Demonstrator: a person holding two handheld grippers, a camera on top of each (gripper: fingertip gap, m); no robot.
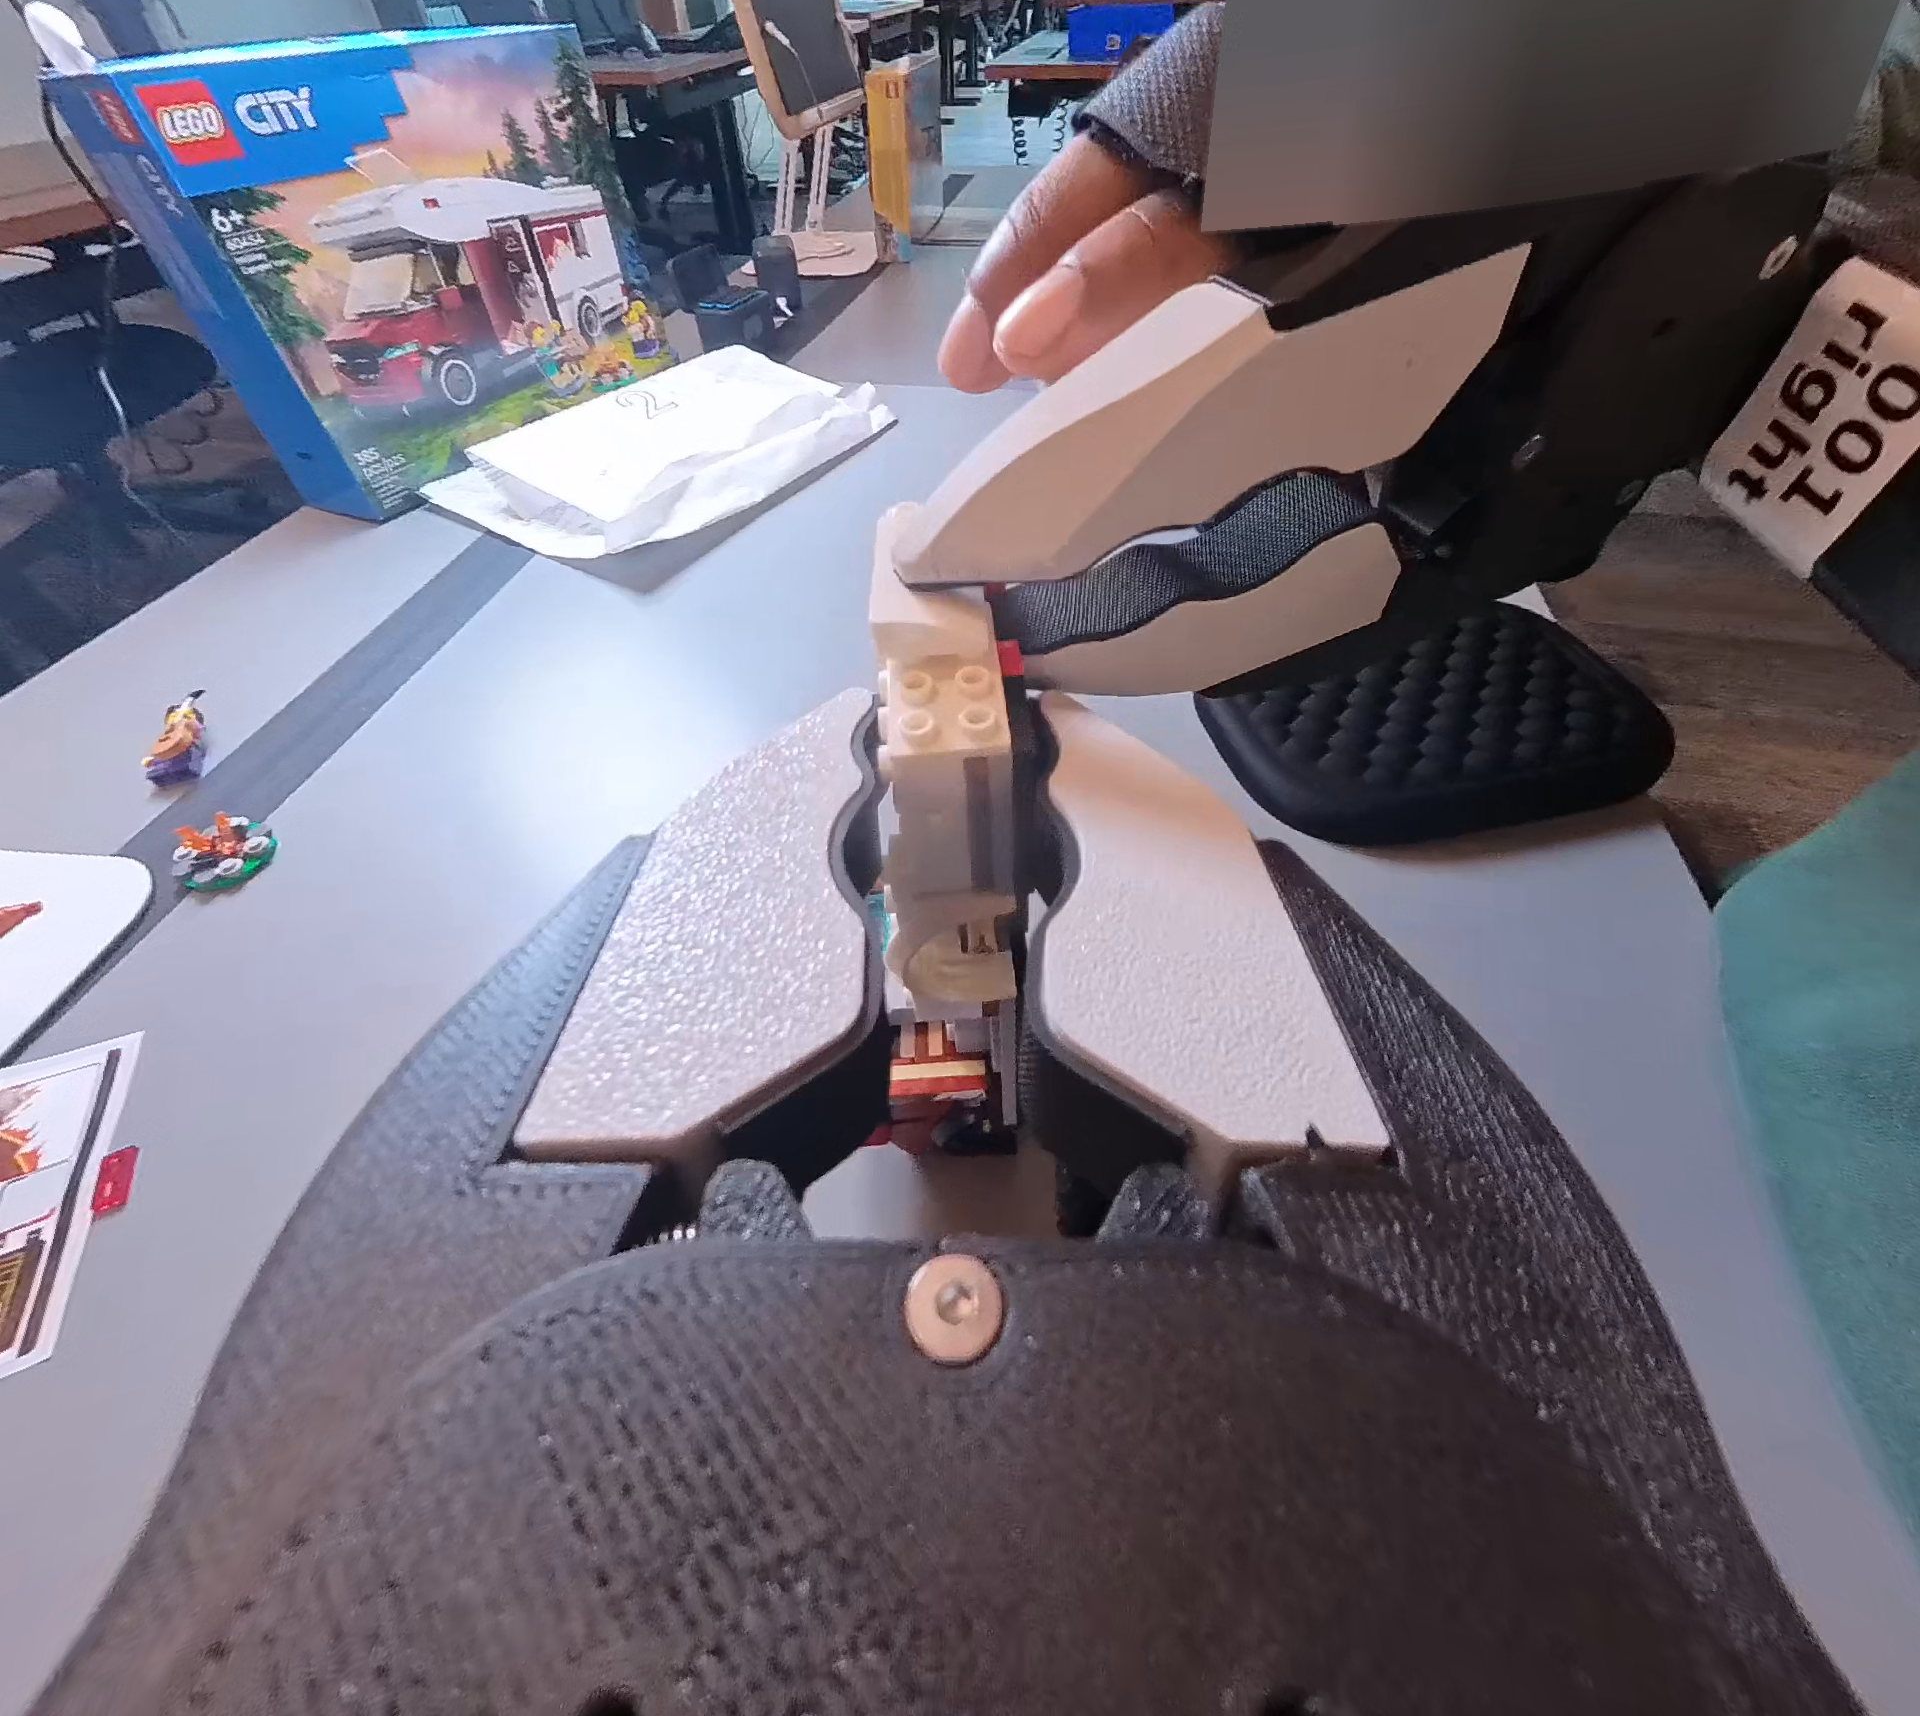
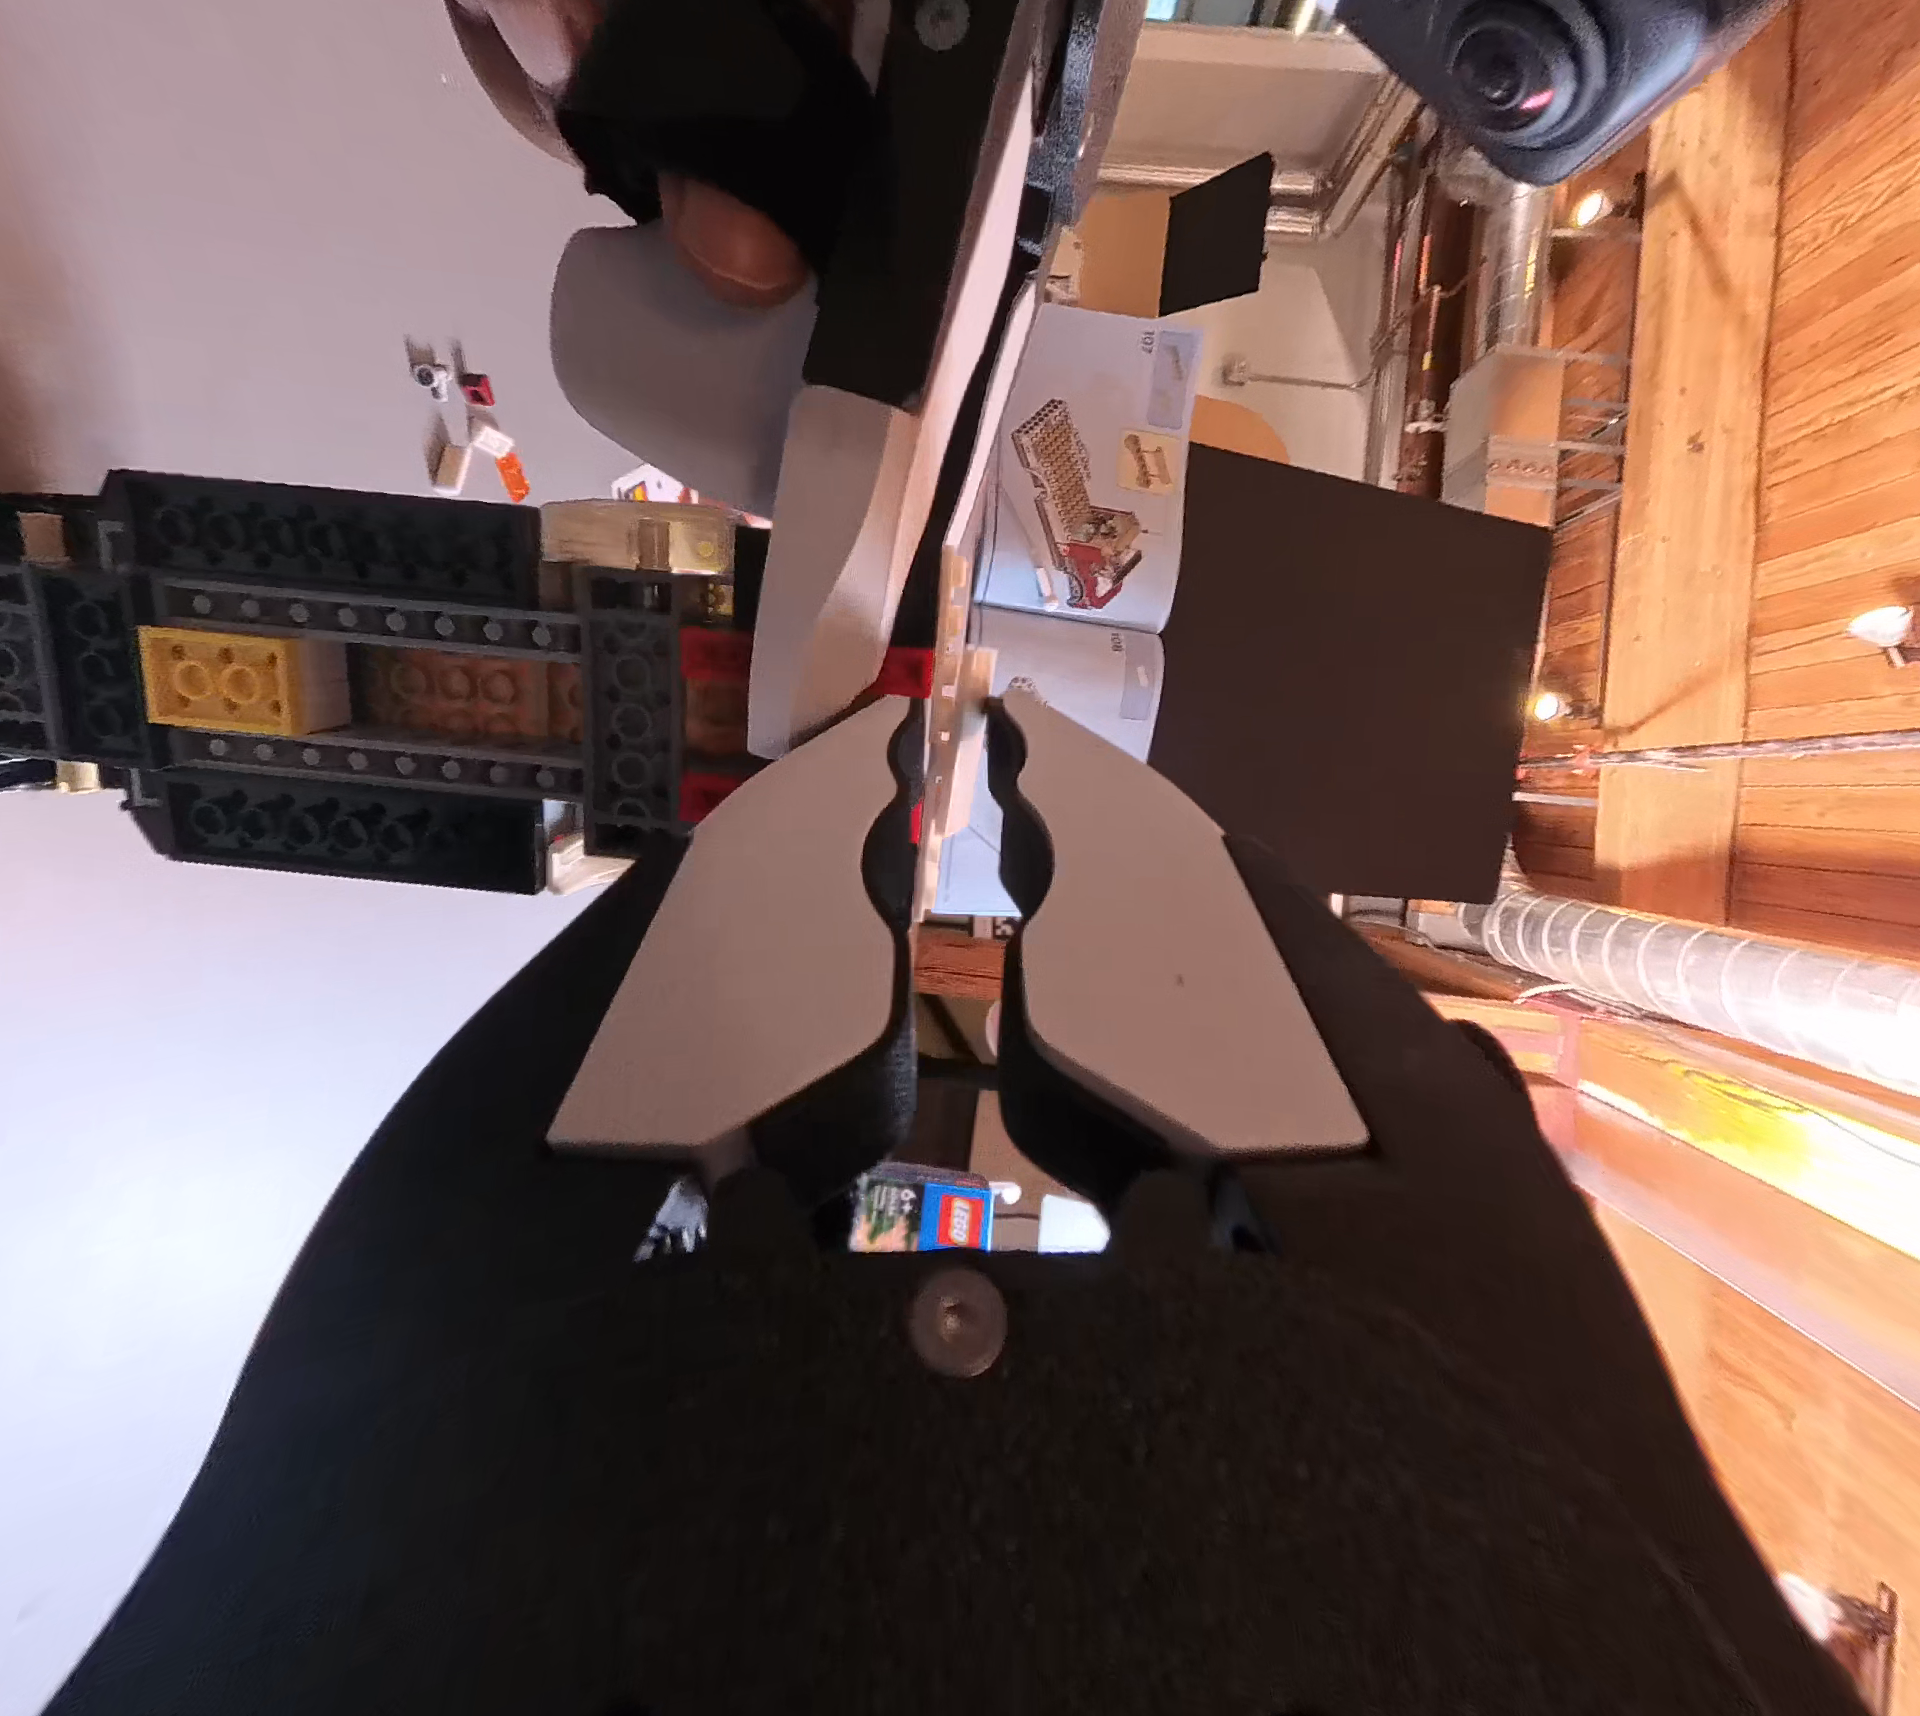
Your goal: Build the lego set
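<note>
Left wrist view: nearest us, our left hand-held gripper (image 1: pixel 951 793) is clamped on the lego camper (image 1: pixel 951 845), lifted above the grey surface (image 1: pixel 540 731). At the camper's far end the right hand-held gripper (image 1: pixel 971 627) pinches its white top. Left of the camper the surface lies open out to the campfire piece (image 1: pixel 221 847) and lego box (image 1: pixel 353 253).

Right wrist view: our right hand-held gripper (image 2: pixel 951 710) grips the camper's white edge plate (image 2: pixel 951 731); the black underside (image 2: pixel 343 679) extends left.

Left hand-held gripper (image 1: pixel 951 835) clamping lego build (image 1: pixel 951 793), right hand-held gripper (image 1: pixel 966 617) pinching its top
</note>
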